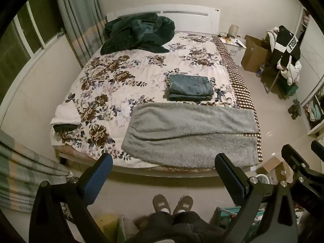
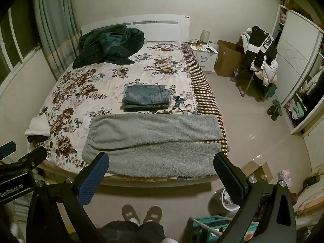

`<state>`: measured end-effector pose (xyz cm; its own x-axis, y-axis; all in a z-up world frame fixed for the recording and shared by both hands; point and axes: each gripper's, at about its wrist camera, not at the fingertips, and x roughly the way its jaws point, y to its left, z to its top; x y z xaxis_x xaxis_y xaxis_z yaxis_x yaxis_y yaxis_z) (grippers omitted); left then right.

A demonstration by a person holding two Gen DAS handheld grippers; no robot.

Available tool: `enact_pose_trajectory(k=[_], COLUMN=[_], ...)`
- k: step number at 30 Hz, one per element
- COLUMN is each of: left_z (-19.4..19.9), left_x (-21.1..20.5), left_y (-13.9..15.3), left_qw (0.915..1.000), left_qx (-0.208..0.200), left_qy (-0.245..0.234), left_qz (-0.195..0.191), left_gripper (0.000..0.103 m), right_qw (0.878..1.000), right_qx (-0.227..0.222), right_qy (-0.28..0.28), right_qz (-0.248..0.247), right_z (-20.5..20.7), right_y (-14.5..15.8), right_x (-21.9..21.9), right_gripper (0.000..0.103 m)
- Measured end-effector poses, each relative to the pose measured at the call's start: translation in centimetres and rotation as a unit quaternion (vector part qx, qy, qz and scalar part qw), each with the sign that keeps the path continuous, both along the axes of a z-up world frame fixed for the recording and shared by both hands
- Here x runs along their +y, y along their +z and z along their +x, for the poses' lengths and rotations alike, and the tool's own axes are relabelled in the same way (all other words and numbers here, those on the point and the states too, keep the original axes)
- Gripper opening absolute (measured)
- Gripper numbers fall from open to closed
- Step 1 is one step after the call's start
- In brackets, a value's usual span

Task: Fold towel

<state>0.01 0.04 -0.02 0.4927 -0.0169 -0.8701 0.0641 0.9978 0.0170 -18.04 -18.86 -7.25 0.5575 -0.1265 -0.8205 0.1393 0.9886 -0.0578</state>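
Grippers first: the left gripper (image 1: 163,167) and the right gripper (image 2: 161,168) both hang in the air in front of the bed, jaws spread wide and holding nothing, each with 2 blue-padded fingers (image 1: 97,177) framing the view. Neither touches any cloth. In the left wrist view the right gripper (image 1: 299,158) shows at the right edge, so the 2 tools sit side by side, near each other.

Beyond and below them lies the grey towel (image 1: 190,133), spread on the near end of the bed (image 1: 121,85), toward the bed's right side. Its long axis runs left to right across the person's front, and it looks already doubled once (a long seam or fold line crosses it lengthwise, though I cannot tell how the layers stack). Its near edge hangs at the foot of the mattress, just ahead of the tools.

My judgement: the next fold turns on the short ends. The towel's left end is nearer the left gripper, the right end (image 2: 216,133) nearer the right, so each tool has its own corner to reach forward and down for.

Farther back lie folded jeans (image 1: 190,88), apart from the towel, and a dark green blanket (image 1: 139,32) heaped by the headboard. The person's slippers (image 1: 172,202) show on the floor below.
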Motion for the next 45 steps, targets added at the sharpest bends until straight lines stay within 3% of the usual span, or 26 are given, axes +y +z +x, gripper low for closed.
enact_pose_trajectory(k=[45], left_z=[0.6], left_x=[0.6], left_y=[0.3], left_qw=[0.9999], left_qx=[-0.007], left_qy=[0.001], left_qz=[0.010], left_gripper=[0.103], right_qw=[1.000], right_qx=[0.004], right_qy=[0.003], right_qz=[0.010], right_z=[0.2], right_y=[0.1], right_x=[-1.0], right_gripper=[0.103])
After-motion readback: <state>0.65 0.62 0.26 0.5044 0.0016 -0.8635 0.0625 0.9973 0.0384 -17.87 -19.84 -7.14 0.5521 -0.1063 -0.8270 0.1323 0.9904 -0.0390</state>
